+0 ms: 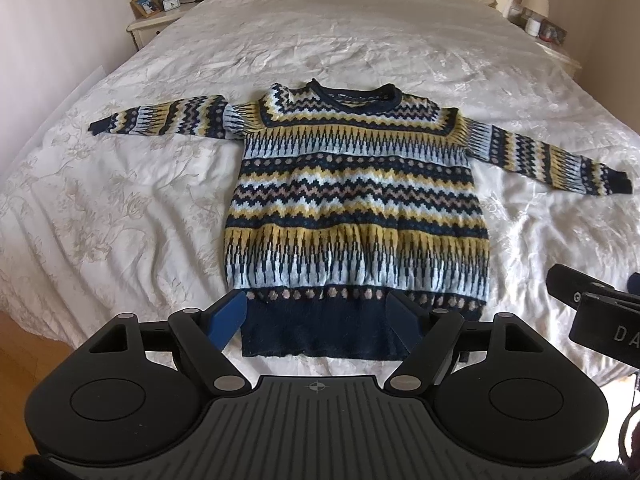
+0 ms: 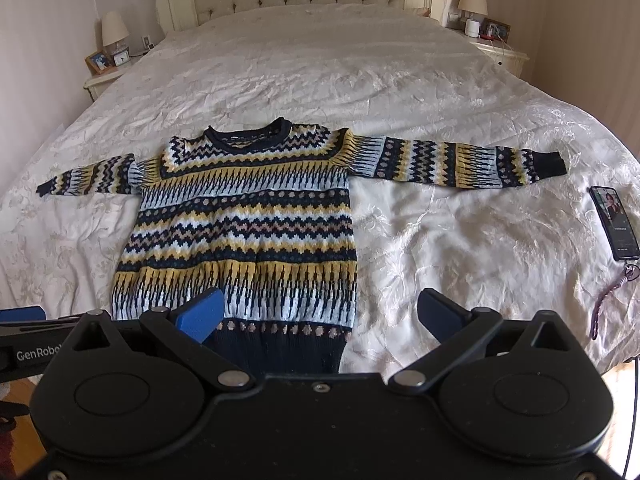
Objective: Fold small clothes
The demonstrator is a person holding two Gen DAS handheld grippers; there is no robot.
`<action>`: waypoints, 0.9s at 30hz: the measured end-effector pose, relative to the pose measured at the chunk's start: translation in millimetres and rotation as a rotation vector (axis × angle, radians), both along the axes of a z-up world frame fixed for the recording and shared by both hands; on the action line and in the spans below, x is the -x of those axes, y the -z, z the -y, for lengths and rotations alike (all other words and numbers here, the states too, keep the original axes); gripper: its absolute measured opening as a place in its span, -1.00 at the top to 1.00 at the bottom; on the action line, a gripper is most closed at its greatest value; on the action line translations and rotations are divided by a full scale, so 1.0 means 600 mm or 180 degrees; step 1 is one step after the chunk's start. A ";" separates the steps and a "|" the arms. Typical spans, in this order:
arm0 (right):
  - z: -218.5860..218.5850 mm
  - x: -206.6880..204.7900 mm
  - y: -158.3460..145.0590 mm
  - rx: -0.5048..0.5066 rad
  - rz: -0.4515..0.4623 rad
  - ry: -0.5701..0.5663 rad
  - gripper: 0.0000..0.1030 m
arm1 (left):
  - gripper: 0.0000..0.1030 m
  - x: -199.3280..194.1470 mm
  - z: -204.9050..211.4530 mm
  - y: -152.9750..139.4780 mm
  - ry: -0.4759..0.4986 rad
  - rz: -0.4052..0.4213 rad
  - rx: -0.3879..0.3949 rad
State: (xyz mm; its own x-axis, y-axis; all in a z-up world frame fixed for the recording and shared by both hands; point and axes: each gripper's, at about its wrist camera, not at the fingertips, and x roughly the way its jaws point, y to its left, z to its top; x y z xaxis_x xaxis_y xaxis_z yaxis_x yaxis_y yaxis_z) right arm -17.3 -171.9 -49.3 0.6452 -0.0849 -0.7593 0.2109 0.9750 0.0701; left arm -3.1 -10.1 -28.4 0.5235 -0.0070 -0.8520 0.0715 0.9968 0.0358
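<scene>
The patterned sweater (image 1: 352,200) lies flat and face up on the near half of the bed (image 1: 120,200), with its collar toward the far headboard and its dark hem at the near edge. Both sleeves are stretched out to the left and to the right. This layout looks deliberate: a garment that is spread and smooth is ready for a first fold, so I judge that no fold is made yet. The left gripper (image 1: 320,320) hovers just above the hem with its fingers spread wide, holding nothing; it seems to face the left corner of the hem. The right gripper (image 2: 320,316) is also spread apart and empty, near the right corner of the hem. Holding both at the hem probably prepares either a lift of the lower edge or a reach to the sleeves. A phone (image 2: 614,222) with a cord lies on the bed at the far right, well apart from the sweater. No basket, box or other container is visible, so nothing is stored in anything here.
</scene>
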 end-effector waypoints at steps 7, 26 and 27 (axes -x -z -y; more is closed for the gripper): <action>0.001 0.002 0.004 0.0007 -0.0060 0.0024 -0.98 | -0.48 0.000 -0.001 0.000 0.0004 0.0001 -0.0011; -0.011 -0.055 0.028 -0.0032 -0.0330 0.0084 -0.98 | -0.48 -0.066 -0.018 0.013 0.0050 -0.0187 -0.0041; -0.012 -0.061 0.030 -0.0035 -0.0351 0.0083 -0.98 | -0.47 -0.074 -0.020 0.014 0.0049 -0.0205 -0.0043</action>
State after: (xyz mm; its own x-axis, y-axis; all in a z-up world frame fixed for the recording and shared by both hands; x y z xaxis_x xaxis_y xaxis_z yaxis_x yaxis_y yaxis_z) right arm 19.6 -164.6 -67.5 0.5554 -0.0918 -0.8265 0.2431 0.9684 0.0558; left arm 41.3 2.0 -37.0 0.4675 -0.0029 -0.8840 0.0894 0.9950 0.0440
